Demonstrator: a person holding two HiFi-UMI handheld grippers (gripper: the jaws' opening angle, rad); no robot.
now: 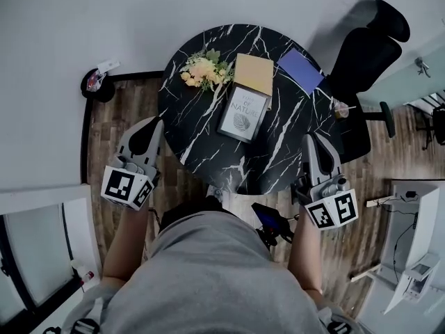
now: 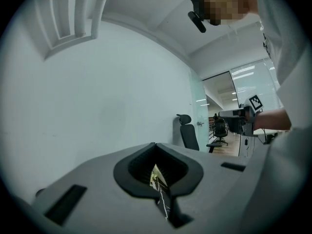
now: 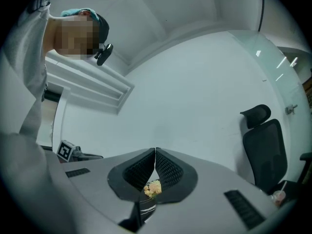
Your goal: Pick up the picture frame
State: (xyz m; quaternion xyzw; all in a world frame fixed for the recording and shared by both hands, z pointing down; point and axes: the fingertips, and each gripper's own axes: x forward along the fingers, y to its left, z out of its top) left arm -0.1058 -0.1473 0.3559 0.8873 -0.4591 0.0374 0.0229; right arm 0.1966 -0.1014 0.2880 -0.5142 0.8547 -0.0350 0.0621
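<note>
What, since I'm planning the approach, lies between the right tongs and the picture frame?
Only bare marble tabletop separates the right tongs from the picture frame, as the head view shows.

Office, by all signs. A black swivel chair point(image 1: 368, 40) with a headrest stood at a round, black marble-topped bench point(image 1: 195, 141). The floor point(image 1: 115, 138) was wood plank and the walls point(image 2: 97, 96) were plain white. The left gripper view looked past a glass partition point(image 2: 197, 108) into a long open room. That room was lit by ceiling strip lights point(image 2: 243, 71) and held more swivel chairs point(image 2: 220, 129). A power strip point(image 1: 384, 200) with trailing cables lay on the floor at right. Near it stood a white desktop machine point(image 1: 417, 277), type unclear.
</note>
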